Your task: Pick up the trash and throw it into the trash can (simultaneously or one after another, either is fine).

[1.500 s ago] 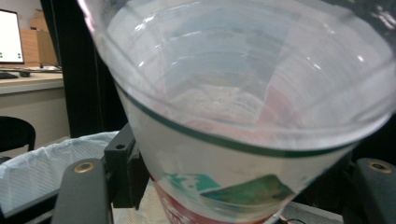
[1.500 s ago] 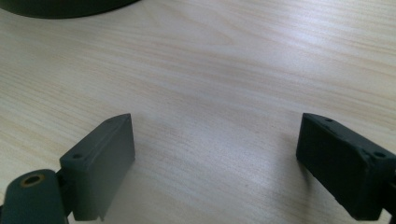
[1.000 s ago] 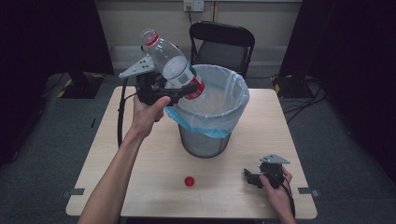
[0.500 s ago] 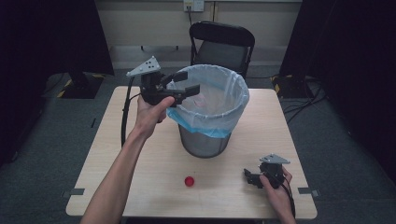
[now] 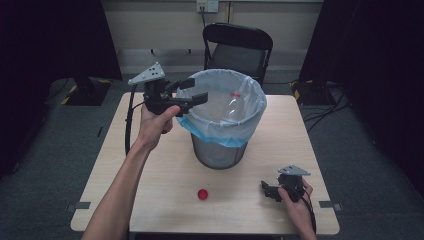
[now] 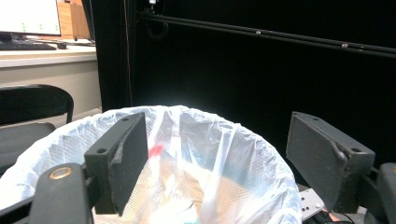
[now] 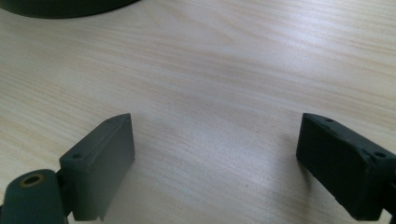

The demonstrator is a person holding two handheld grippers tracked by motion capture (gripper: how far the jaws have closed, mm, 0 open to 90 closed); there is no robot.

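Observation:
A wire mesh bin [image 5: 219,152] lined with a pale blue bag [image 5: 227,131] stands mid-table. Inside it lies a clear plastic bottle [image 5: 231,102] with a red mark, seen faintly; the left gripper view shows that red mark [image 6: 155,150] down in the bag. My left gripper [image 5: 197,90] hovers at the bin's left rim, open, with nothing between its jaws [image 6: 217,154]. A small red cap [image 5: 202,194] lies on the table in front of the bin. My right gripper [image 5: 267,190] rests low at the table's near right, open over bare wood [image 7: 215,154].
The light wooden table [image 5: 150,170] has room on its left and right sides. A black chair [image 5: 237,47] stands behind the far edge. Dark curtains hang on both sides, and cables run on the floor at the right.
One second ago my left gripper held the clear bottle above the bin's rim. The bottle has left the jaws and dropped into the bag; the gripper is now open. The right gripper has stayed still.

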